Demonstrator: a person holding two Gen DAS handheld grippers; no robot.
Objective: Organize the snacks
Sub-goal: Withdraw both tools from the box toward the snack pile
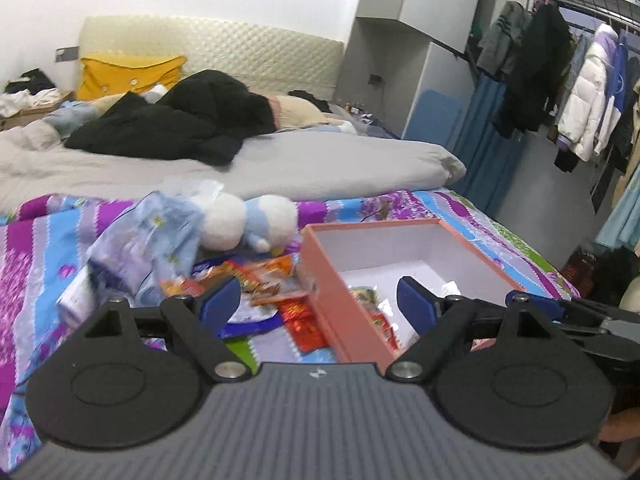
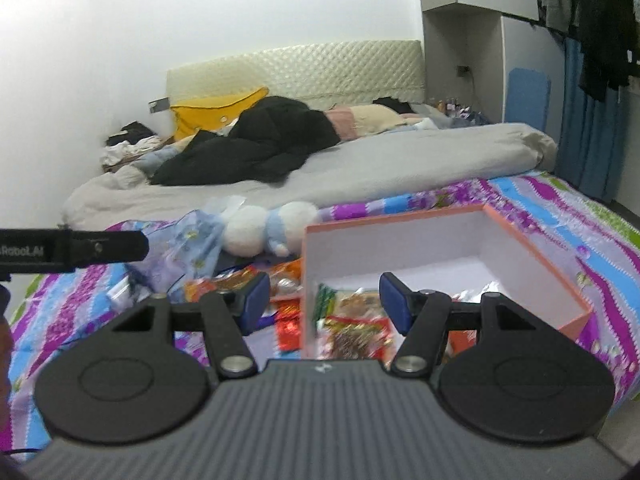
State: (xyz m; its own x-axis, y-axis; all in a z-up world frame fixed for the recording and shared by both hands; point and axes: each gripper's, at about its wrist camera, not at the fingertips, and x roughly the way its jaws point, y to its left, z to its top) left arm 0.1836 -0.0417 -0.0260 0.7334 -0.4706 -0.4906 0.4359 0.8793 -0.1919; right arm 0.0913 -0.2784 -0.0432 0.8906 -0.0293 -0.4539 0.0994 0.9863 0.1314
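Both the left tool [image 1: 318, 304] and the right tool [image 2: 324, 300] stand apart and empty above the pink box [image 2: 532, 256] with snack packets [image 2: 352, 328] on the bed [image 2: 560, 208].

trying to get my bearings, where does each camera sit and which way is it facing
Left wrist: on the left tool, looking forward and down over the bed at the loose snack packets and pink box; its own open blue-padded fingers show, and the right tool's arm at the right edge.
Right wrist: on the right tool, facing the same way, more squarely over the box; its own open fingers show, the left tool at the left edge.
Shared: box, packets, plush toy, headboard.
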